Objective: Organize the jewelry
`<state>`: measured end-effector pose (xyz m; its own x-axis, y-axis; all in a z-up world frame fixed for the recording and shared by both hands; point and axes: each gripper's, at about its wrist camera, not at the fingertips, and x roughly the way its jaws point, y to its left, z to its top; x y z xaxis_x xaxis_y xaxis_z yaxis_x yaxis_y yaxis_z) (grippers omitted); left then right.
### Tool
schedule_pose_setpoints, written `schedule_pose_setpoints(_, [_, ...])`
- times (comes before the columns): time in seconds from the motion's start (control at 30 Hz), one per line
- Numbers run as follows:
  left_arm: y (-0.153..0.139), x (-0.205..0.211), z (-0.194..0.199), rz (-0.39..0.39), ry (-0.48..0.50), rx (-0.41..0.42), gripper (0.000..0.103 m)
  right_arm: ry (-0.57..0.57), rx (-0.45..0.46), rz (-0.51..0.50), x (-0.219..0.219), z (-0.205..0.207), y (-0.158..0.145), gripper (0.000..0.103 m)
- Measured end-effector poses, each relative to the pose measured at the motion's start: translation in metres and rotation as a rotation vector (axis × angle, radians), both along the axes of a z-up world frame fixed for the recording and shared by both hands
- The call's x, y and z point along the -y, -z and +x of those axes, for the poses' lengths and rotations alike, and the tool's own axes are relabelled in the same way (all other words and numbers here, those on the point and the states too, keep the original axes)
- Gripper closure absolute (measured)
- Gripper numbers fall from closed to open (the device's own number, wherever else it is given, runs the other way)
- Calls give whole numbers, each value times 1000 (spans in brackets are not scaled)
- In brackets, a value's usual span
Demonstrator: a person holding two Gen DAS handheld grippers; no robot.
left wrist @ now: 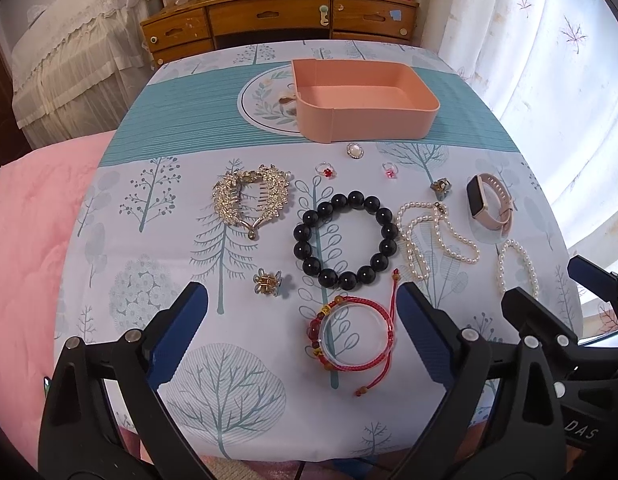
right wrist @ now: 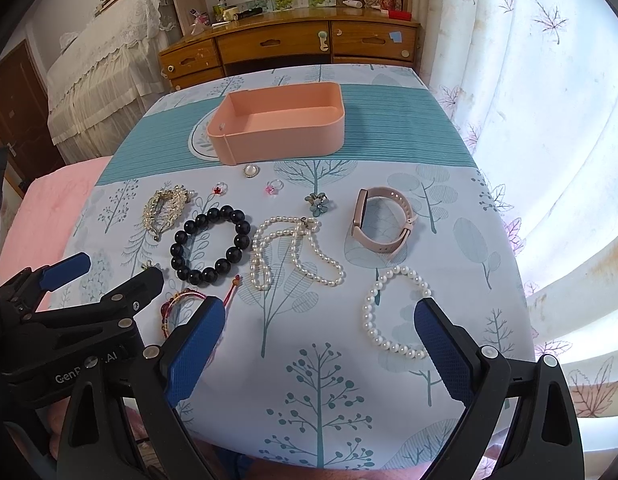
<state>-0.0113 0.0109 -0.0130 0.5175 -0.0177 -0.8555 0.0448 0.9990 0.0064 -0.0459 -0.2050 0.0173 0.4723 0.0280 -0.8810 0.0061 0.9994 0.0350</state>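
An empty pink box [left wrist: 365,100] [right wrist: 281,124] stands at the far middle of the table. In front of it lie a black bead bracelet [left wrist: 345,240] [right wrist: 211,244], a gold hair clip [left wrist: 249,200] [right wrist: 167,208], a pearl necklace [left wrist: 437,236] [right wrist: 293,252], a pearl bracelet [left wrist: 517,266] [right wrist: 393,312], a pink watch [left wrist: 491,204] [right wrist: 383,220], a red cord bracelet [left wrist: 353,332] [right wrist: 181,304], two rings [left wrist: 325,170] and a pearl brooch [left wrist: 355,150]. My left gripper [left wrist: 305,320] is open over the red bracelet. My right gripper [right wrist: 321,328] is open beside the pearl bracelet.
A small gold flower clip [left wrist: 267,282] and a blue flower clip [right wrist: 319,202] also lie on the tree-print tablecloth [left wrist: 237,392]. A pink bedcover [left wrist: 33,240] is on the left, a wooden dresser [left wrist: 277,20] behind, curtains [right wrist: 549,120] on the right.
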Motion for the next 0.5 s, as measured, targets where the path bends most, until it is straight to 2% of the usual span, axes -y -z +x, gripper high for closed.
schedule_pose_setpoints(0.1, [1, -4, -3, -1, -1, -2, 8, 1, -2, 2, 0, 0, 1, 6])
schedule_pose_setpoints(0.17, [-2, 12, 11, 3, -1, -8, 8, 0, -1, 4, 0, 0, 2, 6])
schedule_pose_setpoints(0.5, [-2, 9, 14, 0, -13, -12, 8, -5, -5, 14, 0, 2, 1, 6])
